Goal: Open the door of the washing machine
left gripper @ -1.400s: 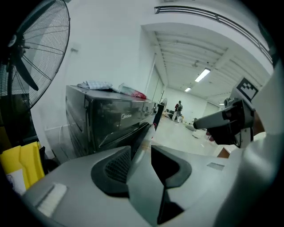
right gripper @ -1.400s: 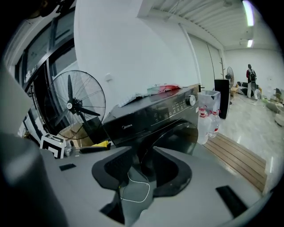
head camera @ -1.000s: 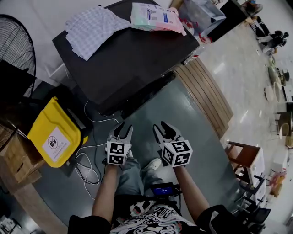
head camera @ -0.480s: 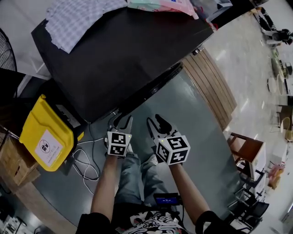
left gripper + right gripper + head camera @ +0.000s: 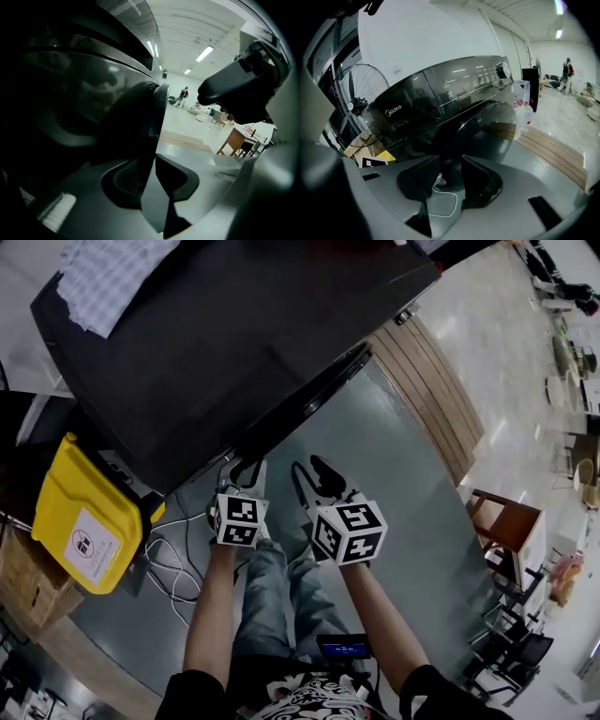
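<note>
Door (image 5: 93, 108) sits shut on front of washing machine (image 5: 234, 343). Left tongs (image 5: 151, 161) closing round the door's rim, pads not yet biting; right tongs (image 5: 450, 164) agape, empty, facing the machine's front. Seat rim deep, then pull outward along hinge arc, no twisting.

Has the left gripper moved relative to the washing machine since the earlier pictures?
Yes. In the head view the left gripper has come forward to the front edge of the washing machine. Its fingers are closing with the door edge between them.
</note>
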`<state>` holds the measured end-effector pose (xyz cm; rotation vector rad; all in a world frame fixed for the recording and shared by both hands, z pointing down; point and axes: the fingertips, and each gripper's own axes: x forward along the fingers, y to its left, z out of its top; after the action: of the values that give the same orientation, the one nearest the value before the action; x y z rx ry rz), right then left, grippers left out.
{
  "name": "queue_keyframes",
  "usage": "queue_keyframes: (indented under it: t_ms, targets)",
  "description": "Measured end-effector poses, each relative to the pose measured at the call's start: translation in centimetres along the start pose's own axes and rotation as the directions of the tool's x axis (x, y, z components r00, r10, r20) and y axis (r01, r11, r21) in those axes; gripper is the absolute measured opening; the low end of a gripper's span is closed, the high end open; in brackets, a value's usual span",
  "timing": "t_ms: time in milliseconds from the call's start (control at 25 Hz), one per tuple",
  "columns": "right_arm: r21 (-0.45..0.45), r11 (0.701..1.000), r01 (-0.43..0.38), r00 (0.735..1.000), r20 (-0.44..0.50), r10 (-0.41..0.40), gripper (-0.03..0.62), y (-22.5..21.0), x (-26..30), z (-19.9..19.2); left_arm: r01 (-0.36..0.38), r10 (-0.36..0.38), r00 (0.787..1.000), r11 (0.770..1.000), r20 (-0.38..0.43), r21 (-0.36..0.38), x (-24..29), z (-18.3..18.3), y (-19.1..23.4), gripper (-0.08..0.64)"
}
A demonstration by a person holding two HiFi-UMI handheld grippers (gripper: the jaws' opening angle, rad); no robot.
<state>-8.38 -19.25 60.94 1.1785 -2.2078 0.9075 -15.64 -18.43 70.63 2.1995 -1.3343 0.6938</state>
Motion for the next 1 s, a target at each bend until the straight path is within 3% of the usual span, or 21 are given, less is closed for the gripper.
queue_keyframes:
  t_ms: [120, 320, 520, 640, 880, 1000]
  targets:
    - [0.020, 1.000, 0.019, 1.000, -0.008, -0.019, 0.147, -0.2, 0.2, -0.4, 0.009, -0.009, 1.000, 1.000, -0.017, -0.007, -0.1, -0.3, -0.9, 0.081]
    - [0.028, 0.998, 0.059, 0.998, -0.018, -0.059, 0.153, -0.6, 0.1, -0.7, 0.085, -0.086, 0.995, 0.996, -0.044, -0.006, -0.4, -1.3, -4.8, 0.078]
    - [0.047, 0.984, 0.169, 0.986, -0.018, -0.169, 0.181, -2.7, -0.3, -1.1, 0.170, -0.170, 0.983, 0.985, -0.063, -0.001, -0.3, -1.8, -9.9, 0.089]
    - [0.043, 0.969, 0.245, 0.970, -0.016, -0.244, 0.160, -4.4, -1.4, -2.1, 0.193, -0.193, 0.980, 0.981, -0.049, -0.007, -1.1, -1.6, -11.8, 0.129]
    - [0.015, 0.957, 0.290, 0.957, -0.014, -0.290, 0.160, -6.7, -3.7, -3.4, 0.198, -0.201, 0.979, 0.978, -0.032, -0.070, -2.9, -1.9, -11.9, 0.135]
    - [0.034, 0.949, 0.315, 0.949, -0.003, -0.315, 0.123, -7.7, -4.8, -3.9, 0.179, -0.183, 0.983, 0.979, -0.030, -0.092, -3.3, -1.8, -11.2, 0.132]
